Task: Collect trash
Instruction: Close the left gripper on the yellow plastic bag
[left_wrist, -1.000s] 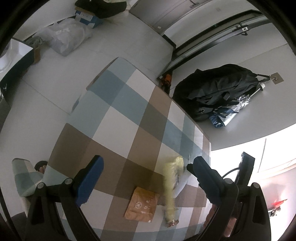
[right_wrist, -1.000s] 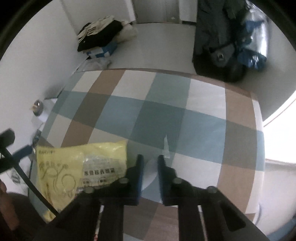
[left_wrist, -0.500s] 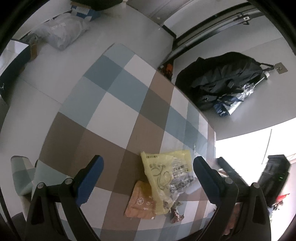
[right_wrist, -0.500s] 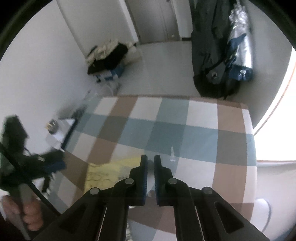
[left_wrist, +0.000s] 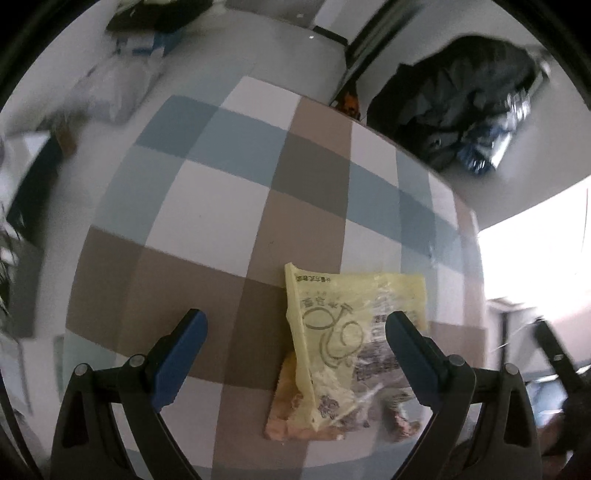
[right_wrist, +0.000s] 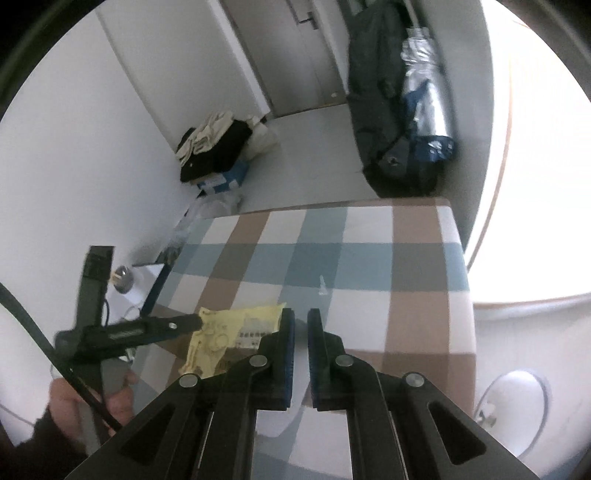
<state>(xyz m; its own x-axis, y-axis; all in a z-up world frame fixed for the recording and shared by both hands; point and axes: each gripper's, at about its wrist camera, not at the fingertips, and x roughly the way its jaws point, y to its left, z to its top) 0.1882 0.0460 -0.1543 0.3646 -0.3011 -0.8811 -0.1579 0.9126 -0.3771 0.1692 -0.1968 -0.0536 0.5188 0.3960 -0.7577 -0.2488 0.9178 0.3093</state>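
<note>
A yellow plastic bag (left_wrist: 343, 332) with dark scraps inside lies on the checked tablecloth (left_wrist: 229, 206), on top of an orange wrapper (left_wrist: 284, 417). My left gripper (left_wrist: 295, 332) is open and hangs above the bag, which sits toward its right finger. My right gripper (right_wrist: 299, 321) is nearly shut with nothing between its jaws and stands back above the table's near edge. In the right wrist view the bag (right_wrist: 229, 332) lies left of my fingers and the left gripper (right_wrist: 147, 328) reaches in over it.
A small clear scrap (right_wrist: 322, 286) lies on the cloth (right_wrist: 332, 251) beyond the bag. A dark bag with a silver umbrella (right_wrist: 406, 110) leans on the far wall. Clothes and a box (right_wrist: 218, 147) lie on the floor. A bright window is at the right.
My right gripper let the yellow bag drop flat onto the orange wrapper, closed and pulled back. My left gripper moved in over the bag, still open.
</note>
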